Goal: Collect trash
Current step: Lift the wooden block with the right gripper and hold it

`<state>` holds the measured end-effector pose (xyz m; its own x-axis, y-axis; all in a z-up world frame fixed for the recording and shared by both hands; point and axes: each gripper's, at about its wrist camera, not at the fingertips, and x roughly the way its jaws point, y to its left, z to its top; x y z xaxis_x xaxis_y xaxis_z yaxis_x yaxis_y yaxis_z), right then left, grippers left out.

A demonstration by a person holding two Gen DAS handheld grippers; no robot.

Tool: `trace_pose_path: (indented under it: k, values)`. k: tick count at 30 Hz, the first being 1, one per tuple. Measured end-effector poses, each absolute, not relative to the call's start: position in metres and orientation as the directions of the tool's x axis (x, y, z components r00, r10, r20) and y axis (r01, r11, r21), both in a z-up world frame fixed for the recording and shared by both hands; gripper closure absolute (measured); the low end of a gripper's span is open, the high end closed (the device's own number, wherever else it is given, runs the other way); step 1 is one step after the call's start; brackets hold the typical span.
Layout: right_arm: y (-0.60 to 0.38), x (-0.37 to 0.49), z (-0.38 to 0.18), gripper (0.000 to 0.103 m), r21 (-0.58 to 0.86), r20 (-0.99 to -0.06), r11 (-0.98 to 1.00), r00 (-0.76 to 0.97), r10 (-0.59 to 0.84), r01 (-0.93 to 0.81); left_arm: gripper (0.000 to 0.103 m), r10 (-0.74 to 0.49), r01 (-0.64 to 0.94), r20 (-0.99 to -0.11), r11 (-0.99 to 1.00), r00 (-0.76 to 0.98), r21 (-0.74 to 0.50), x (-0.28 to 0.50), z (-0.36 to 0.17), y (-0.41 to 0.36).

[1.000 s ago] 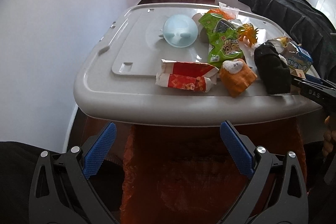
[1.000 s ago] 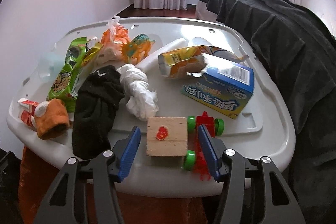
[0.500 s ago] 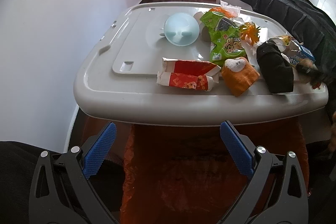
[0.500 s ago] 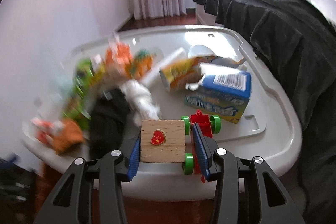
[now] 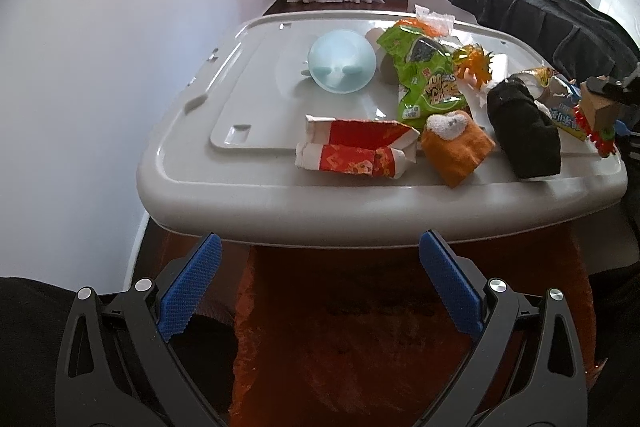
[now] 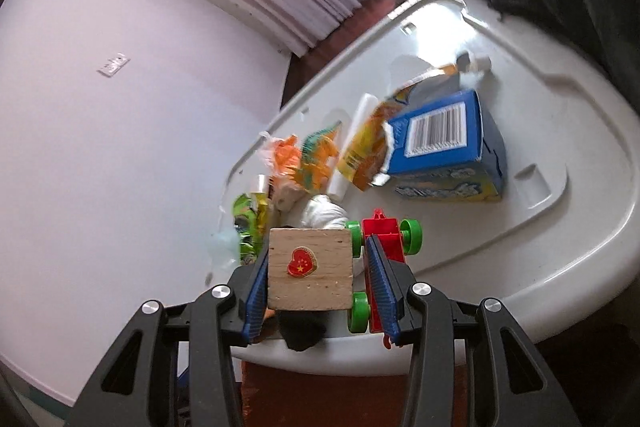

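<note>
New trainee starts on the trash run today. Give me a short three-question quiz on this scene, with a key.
1. True or false: the right gripper is shut on the wooden block toy car.
2. Which item lies nearest the front edge of the grey lid in the left wrist view? A) the pale blue bowl B) the red paper box C) the green snack bag
3. Fill in: the left gripper is ____ and holds nothing.

Key
1. True. Both blue pads press the toy's sides.
2. B. The red box lies flattened near the front edge; the bowl and bag lie further back.
3. Open. Its jaws stand wide apart, short of the lid.
</note>
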<state>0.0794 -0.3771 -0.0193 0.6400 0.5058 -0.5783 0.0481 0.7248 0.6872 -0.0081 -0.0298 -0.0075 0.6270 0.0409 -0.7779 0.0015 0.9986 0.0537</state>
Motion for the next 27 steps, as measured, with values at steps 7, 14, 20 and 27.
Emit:
trace_pose_path:
  k: [7, 14, 20, 27]
  values:
    - [-0.347, 0.089, -0.03, 0.058, 0.439, -0.741, 0.896, 0.591, 0.319, 0.067, 0.007, 0.039, 0.022, -0.775, 0.997, 0.631, 0.068, -0.009, -0.008, -0.035]
    - [-0.308, 0.088, -0.031, 0.058, 0.15, -0.789, 0.989, 0.602, 0.12, -0.002, 0.007, 0.03, 0.025, -0.773, 0.998, 0.634, 0.059, -0.011, -0.008, -0.035]
    - [-0.293, 0.074, -0.03, 0.058, -0.073, -0.774, 0.997, 0.633, -0.03, -0.041, 0.007, 0.016, 0.016, -0.778, 0.999, 0.628, 0.034, -0.009, -0.007, -0.032]
    - [-0.257, 0.063, -0.038, 0.058, -0.359, -0.69, 0.931, 0.69, -0.22, -0.062, 0.007, 0.016, 0.009, -0.776, 1.0, 0.631, 0.028, -0.01, -0.007, -0.029]
